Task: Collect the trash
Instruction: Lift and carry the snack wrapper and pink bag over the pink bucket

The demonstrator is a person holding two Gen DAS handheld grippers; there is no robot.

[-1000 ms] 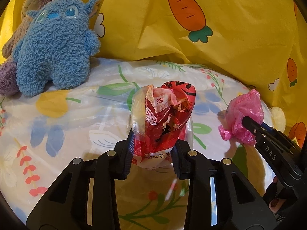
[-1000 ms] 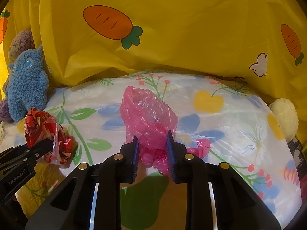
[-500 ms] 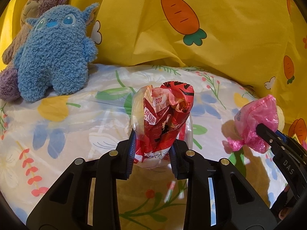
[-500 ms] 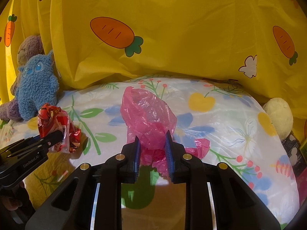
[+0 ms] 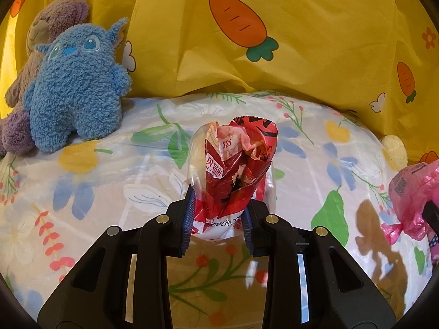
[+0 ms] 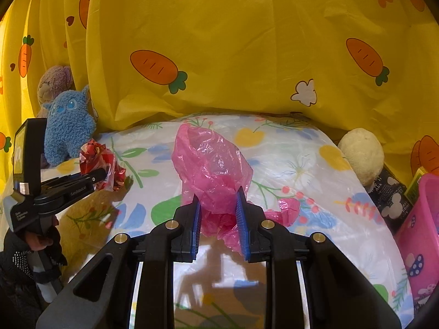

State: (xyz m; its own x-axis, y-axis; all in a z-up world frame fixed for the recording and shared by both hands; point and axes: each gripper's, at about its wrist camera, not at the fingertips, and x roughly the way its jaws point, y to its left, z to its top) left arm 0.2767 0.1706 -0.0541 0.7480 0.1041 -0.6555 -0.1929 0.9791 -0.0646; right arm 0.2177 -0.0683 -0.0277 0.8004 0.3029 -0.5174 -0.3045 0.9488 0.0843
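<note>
Over the bed (image 5: 90,192), each hand-held gripper grips trash: left (image 5: 218,209) wrapper (image 5: 236,164), right (image 6: 218,215) pink bag (image 6: 212,172); binning's left.

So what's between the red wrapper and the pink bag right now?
Only bare floral sheet separates the red wrapper from the pink bag; nothing lies there, seen in the right wrist view.

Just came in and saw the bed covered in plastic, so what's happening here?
A person is picking up trash with a handheld gripper in each hand. The left gripper is clamped on a crumpled red snack wrapper, and the right gripper is clamped on a pink plastic bag. Both pieces are held above the floral sheet. A blue plush toy sits at the back against the yellow carrot-print fabric, untouched. A pink bin stands at the right edge.
</note>
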